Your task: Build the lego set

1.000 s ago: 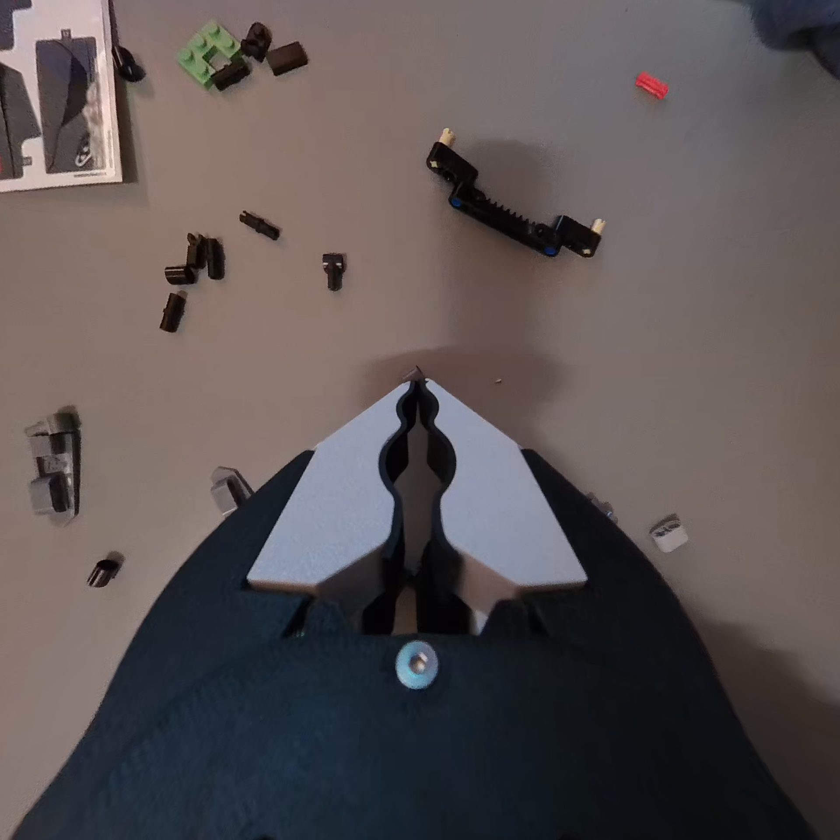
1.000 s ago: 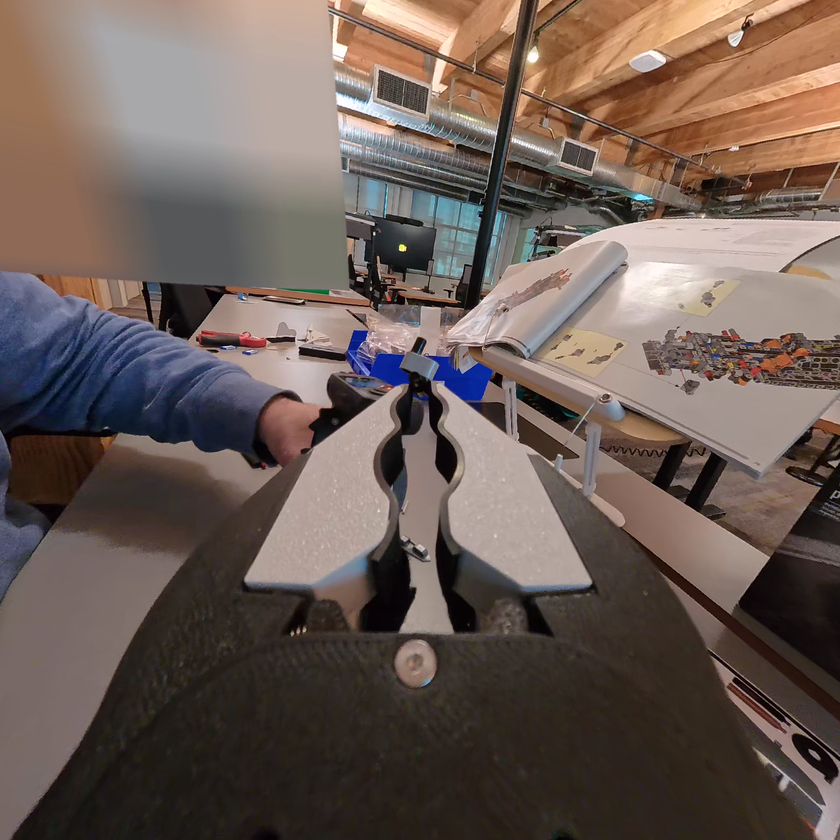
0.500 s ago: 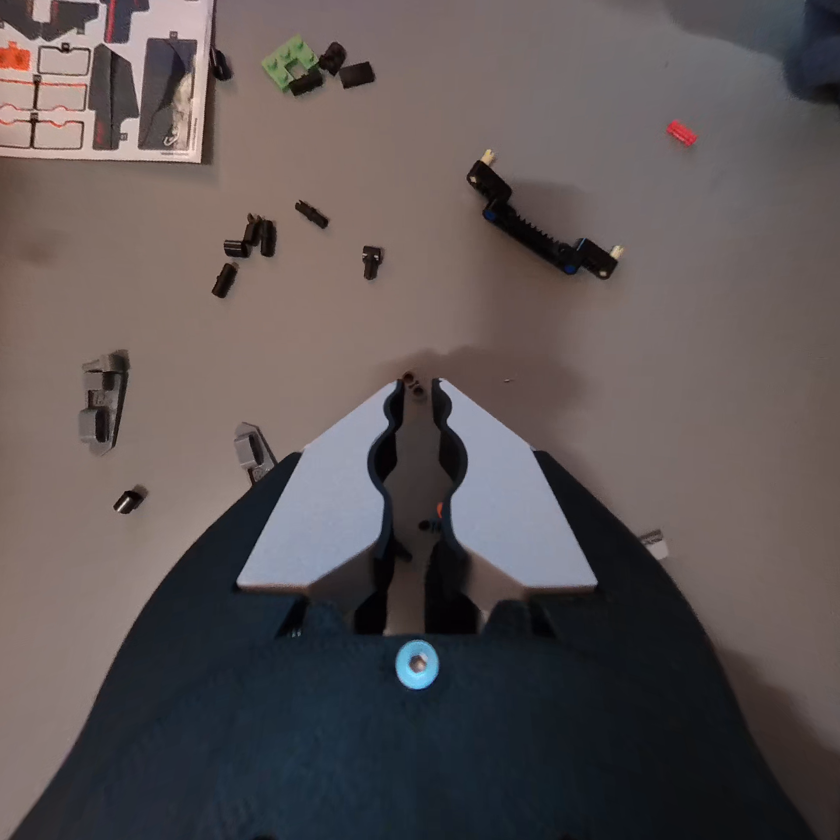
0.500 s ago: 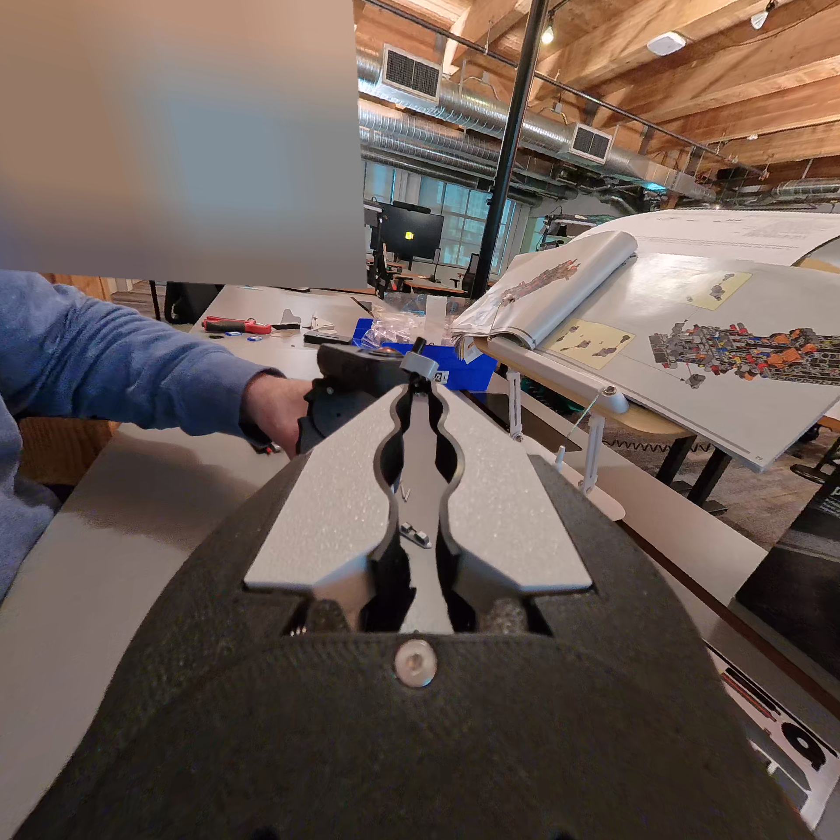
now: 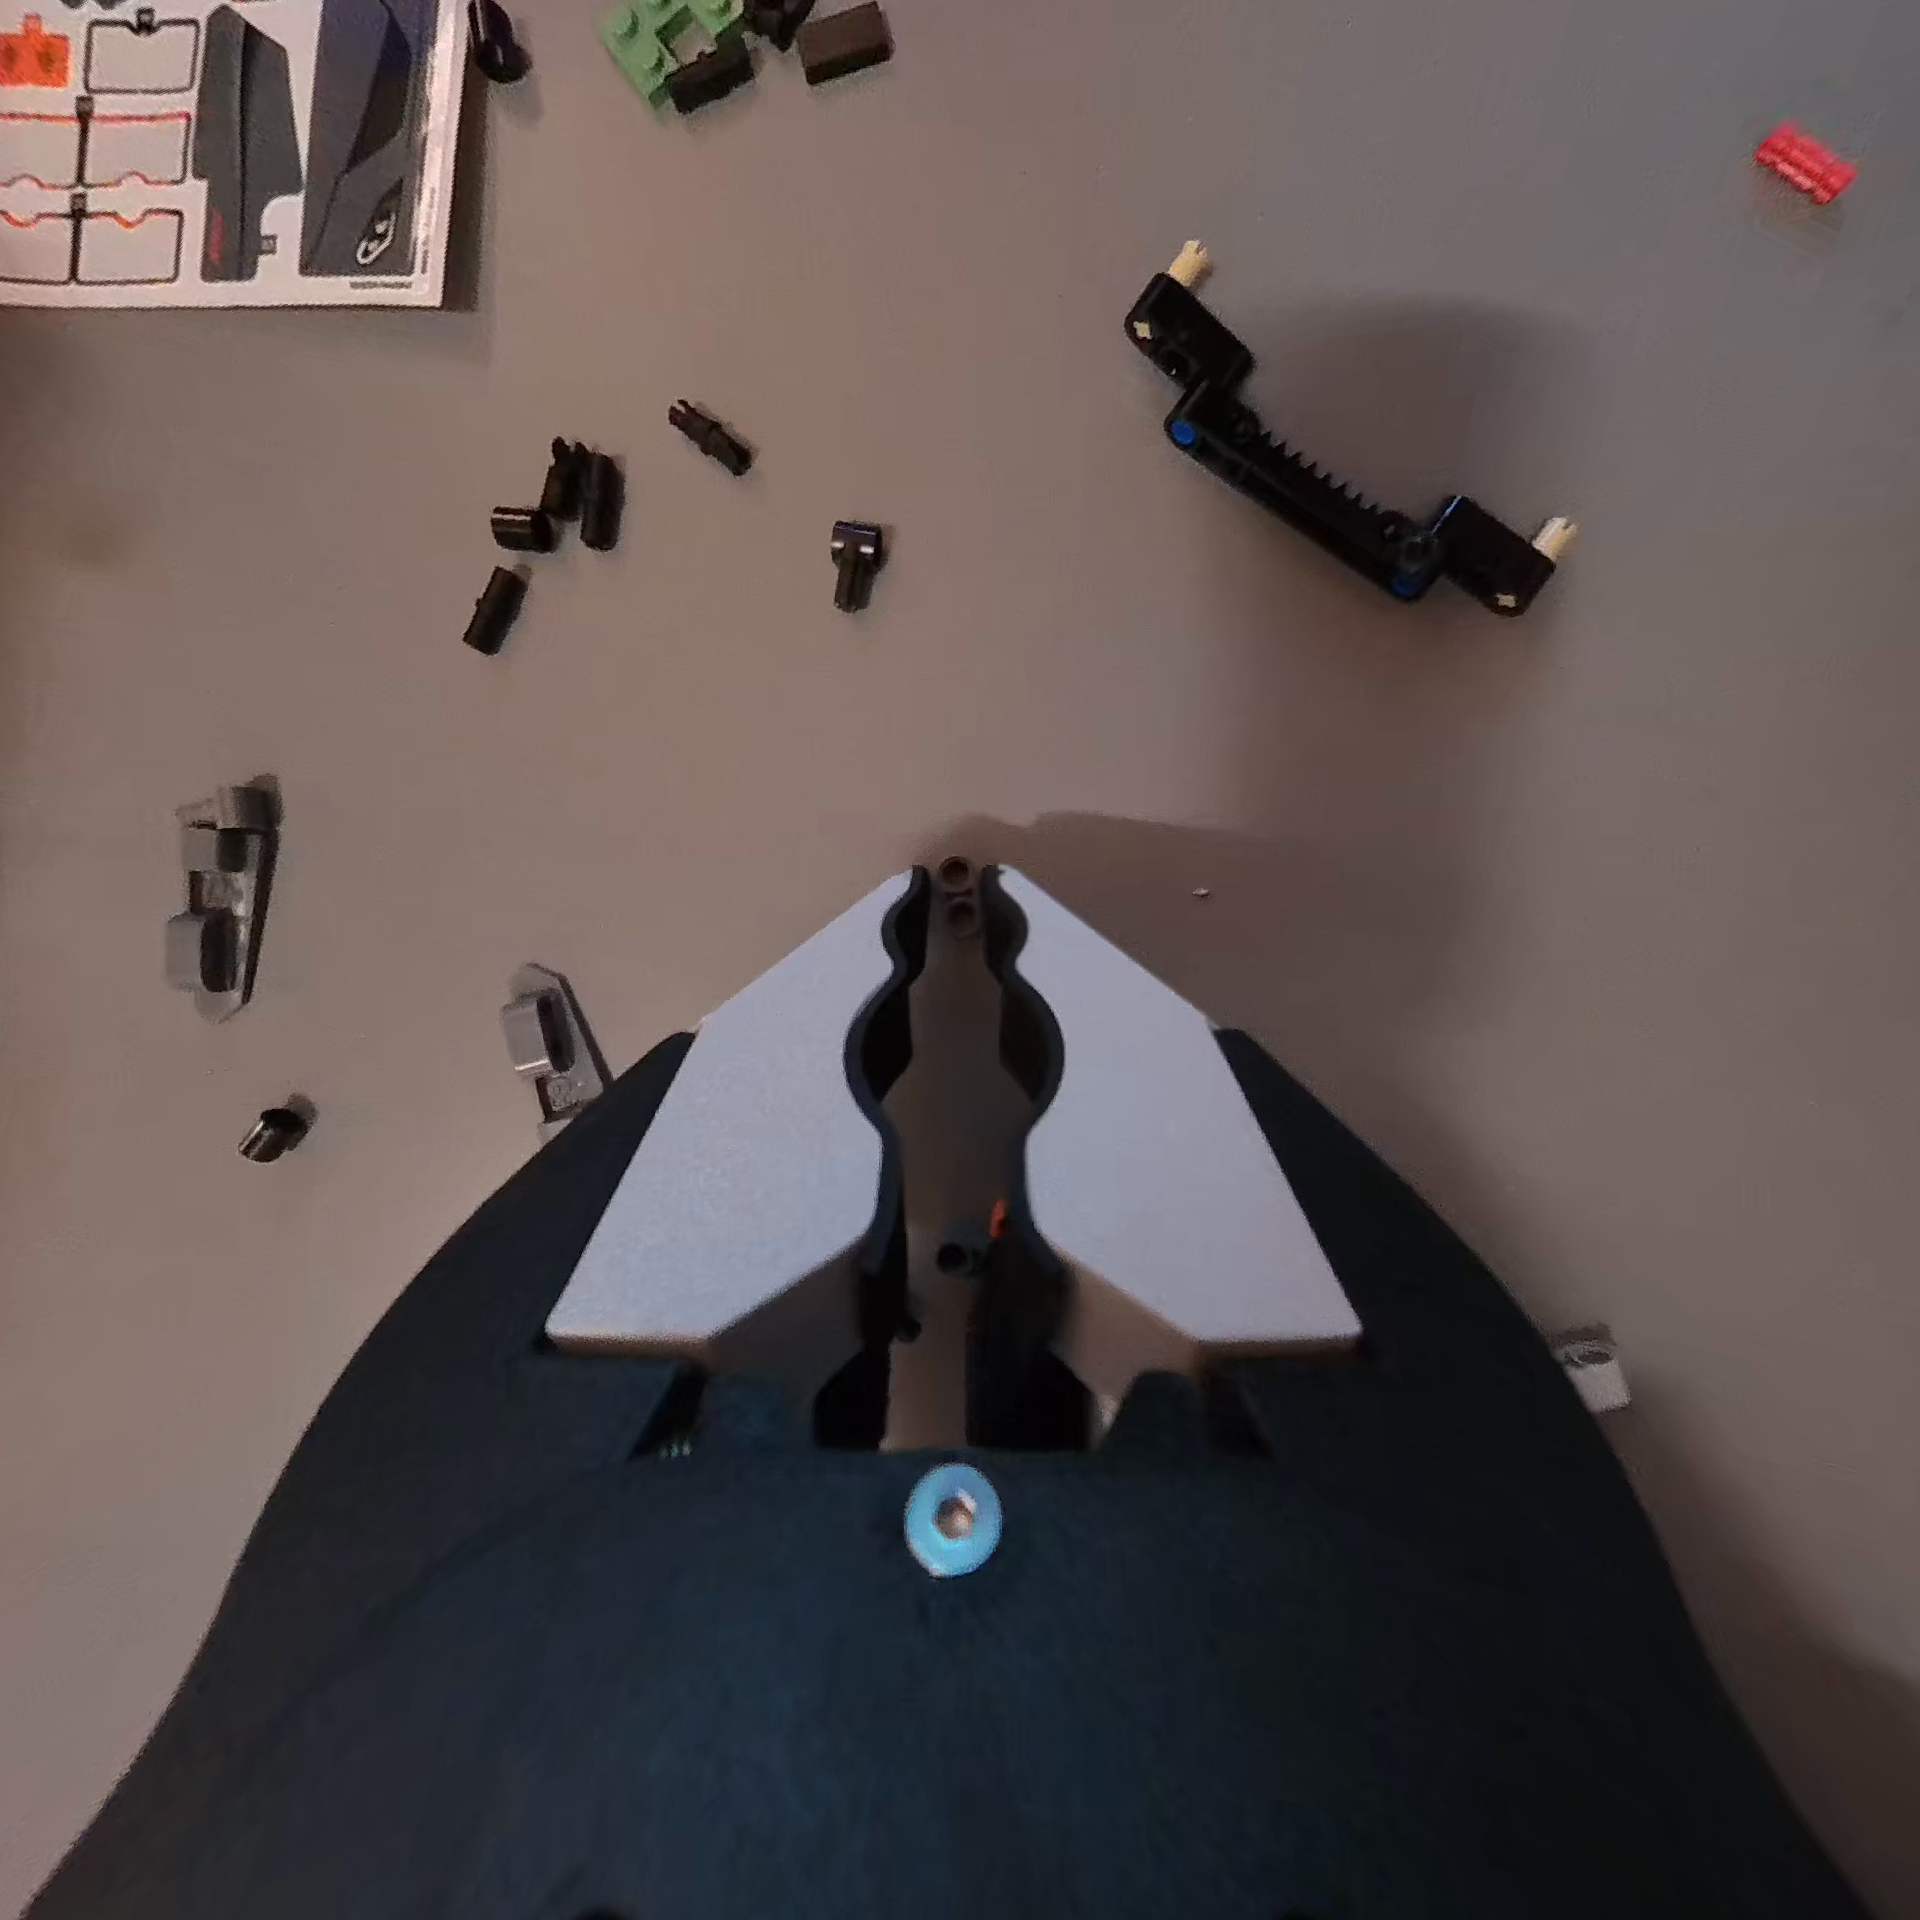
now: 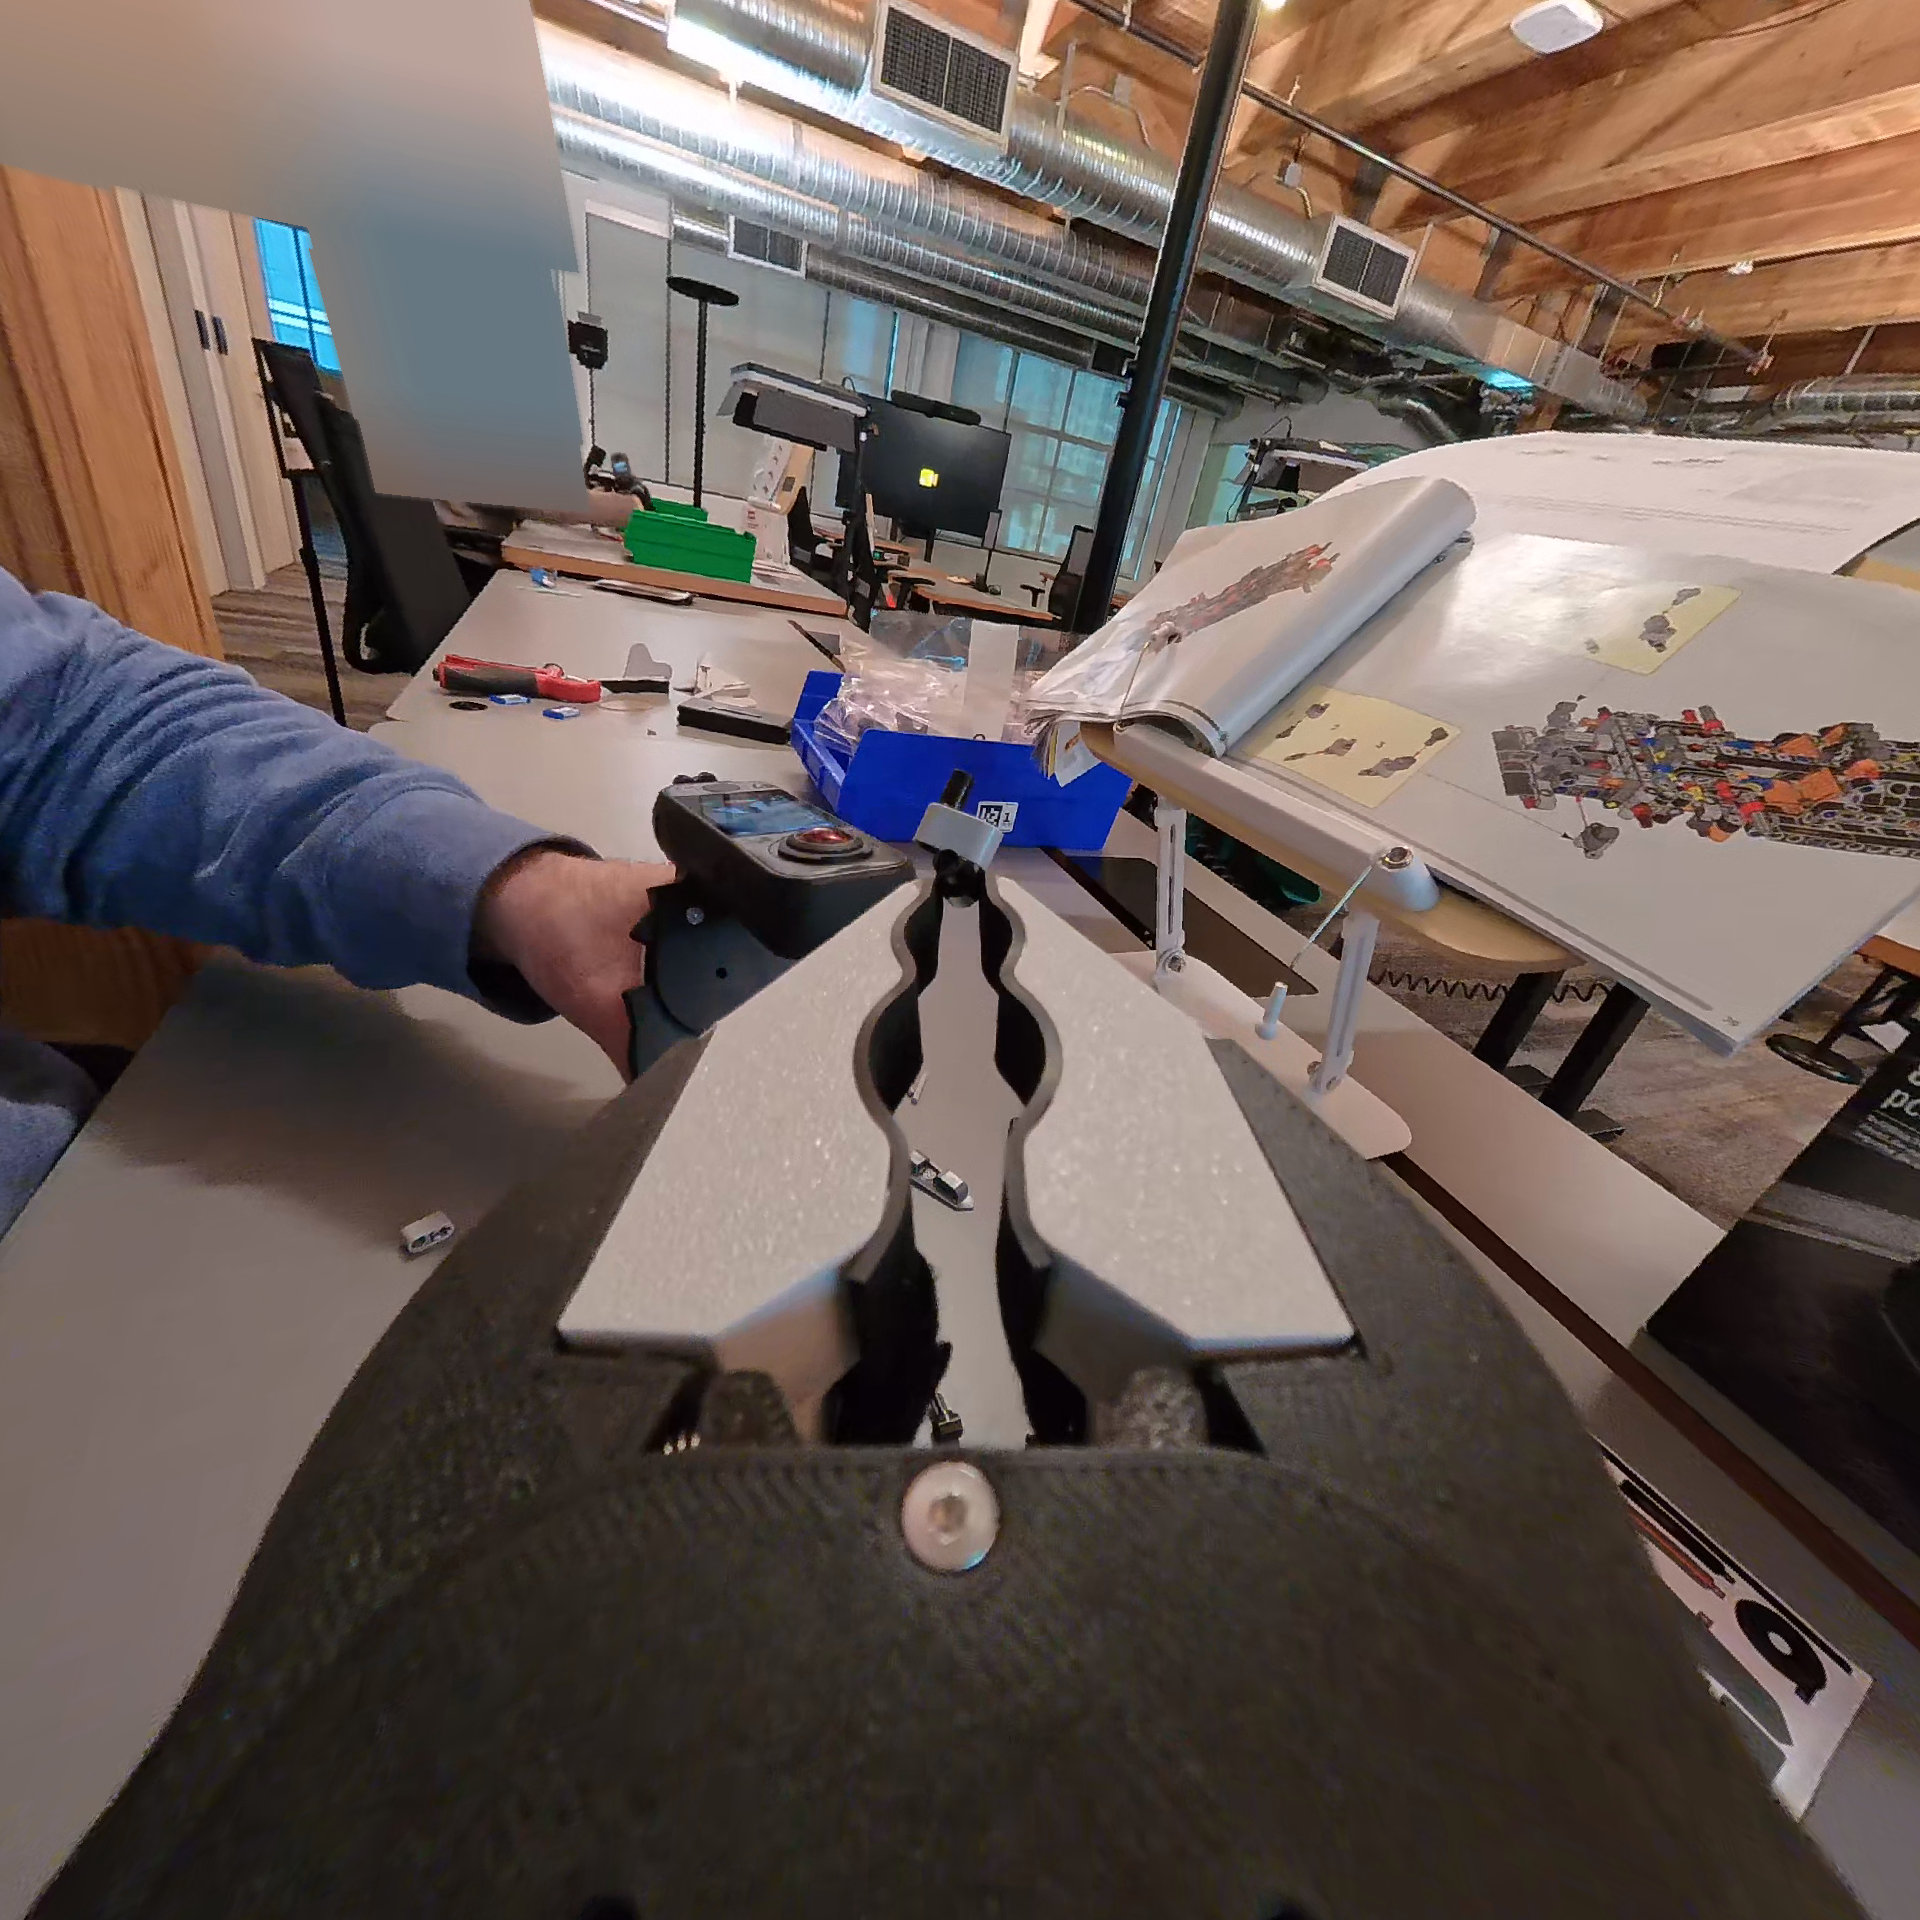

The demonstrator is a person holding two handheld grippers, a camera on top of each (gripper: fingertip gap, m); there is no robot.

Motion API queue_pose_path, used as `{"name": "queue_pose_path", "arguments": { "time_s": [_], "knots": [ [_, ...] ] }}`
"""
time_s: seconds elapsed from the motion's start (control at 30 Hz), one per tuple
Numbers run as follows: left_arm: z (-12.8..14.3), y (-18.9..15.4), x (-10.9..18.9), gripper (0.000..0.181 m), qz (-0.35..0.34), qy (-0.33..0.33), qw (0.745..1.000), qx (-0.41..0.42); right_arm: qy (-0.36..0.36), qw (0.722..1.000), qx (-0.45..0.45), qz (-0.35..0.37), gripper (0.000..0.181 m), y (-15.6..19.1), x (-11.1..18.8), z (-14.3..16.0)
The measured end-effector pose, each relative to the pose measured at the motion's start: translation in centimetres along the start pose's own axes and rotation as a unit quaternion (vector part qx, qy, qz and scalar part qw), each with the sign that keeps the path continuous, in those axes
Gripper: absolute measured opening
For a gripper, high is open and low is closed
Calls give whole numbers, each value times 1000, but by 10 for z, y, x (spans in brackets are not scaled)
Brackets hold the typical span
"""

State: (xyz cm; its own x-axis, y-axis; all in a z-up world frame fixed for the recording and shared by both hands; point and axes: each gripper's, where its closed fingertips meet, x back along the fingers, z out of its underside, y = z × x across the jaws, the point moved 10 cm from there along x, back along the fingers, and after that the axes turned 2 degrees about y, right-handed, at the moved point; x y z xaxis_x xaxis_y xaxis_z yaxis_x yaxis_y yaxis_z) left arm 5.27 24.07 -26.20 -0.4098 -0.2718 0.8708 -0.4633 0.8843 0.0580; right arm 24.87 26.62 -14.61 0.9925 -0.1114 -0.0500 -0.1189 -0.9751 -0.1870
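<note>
In the left wrist view my left gripper [image 5: 958, 891] points down at the grey table [image 5: 1039, 675]. Its jaws are closed on a small dark lego piece [image 5: 958, 881] with round holes. A black toothed rack assembly [image 5: 1340, 442] lies ahead to the right. In the right wrist view my right gripper [image 6: 958, 883] is shut on a black pin [image 6: 951, 881] carrying a grey connector [image 6: 954, 831], held above the table. A hand holds the left gripper [image 6: 769, 873] just left of it.
Black pins [image 5: 551, 499], grey pieces [image 5: 223, 894], a green plate [image 5: 665, 42], a red piece [image 5: 1805, 175] and a sticker sheet [image 5: 229, 145] lie on the table. An open instruction book on a stand [image 6: 1558, 727] and a blue bin [image 6: 966, 779] stand behind. The gap from one gripper's tips to the other's is roughly 20 centimetres.
The left jaws have parted slightly and the dark piece now shows between the tips. The left gripper rose, then came closer to the table. The hand with it moved nearer my right gripper.
</note>
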Motion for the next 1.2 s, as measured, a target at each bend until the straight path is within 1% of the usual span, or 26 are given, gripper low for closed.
{"name": "queue_pose_path", "arguments": {
  "time_s": [0.03,0.3,0.4,0.5,0.57,0.67,0.73,0.83,0.93,1.0,1.1,1.2],
  "knots": [
    [0,0,0,6,-4,0,1000,-2,1,1000,1,0,4,0,0,0],
    [3,1,2,5,-21,-15,1000,-10,3,1000,0,-1,4,1,-1,1],
    [0,6,15,6,-23,-50,998,4,5,1000,0,-3,4,1,-2,1],
    [-6,10,38,5,-3,-122,992,22,8,1000,0,-6,4,2,-3,1],
    [-11,13,56,5,11,-176,984,32,11,1000,0,-10,4,3,-4,1],
    [-16,15,82,5,42,-258,964,47,22,1000,6,-14,4,6,-8,2],
    [-18,14,97,5,69,-315,945,55,34,999,12,-18,4,9,-11,2],
    [-19,11,113,5,121,-380,915,66,62,997,27,-27,4,15,-18,4],
    [-17,8,122,5,156,-419,892,65,88,995,38,-40,4,23,-26,7],
    [-15,6,124,5,175,-434,882,63,99,993,40,-52,4,28,-31,9],
    [-14,5,123,5,180,-432,882,53,113,991,42,-57,4,32,-37,12],
    [-12,8,121,5,190,-429,881,61,109,992,39,-57,4,32,-36,11]
  ]
}}
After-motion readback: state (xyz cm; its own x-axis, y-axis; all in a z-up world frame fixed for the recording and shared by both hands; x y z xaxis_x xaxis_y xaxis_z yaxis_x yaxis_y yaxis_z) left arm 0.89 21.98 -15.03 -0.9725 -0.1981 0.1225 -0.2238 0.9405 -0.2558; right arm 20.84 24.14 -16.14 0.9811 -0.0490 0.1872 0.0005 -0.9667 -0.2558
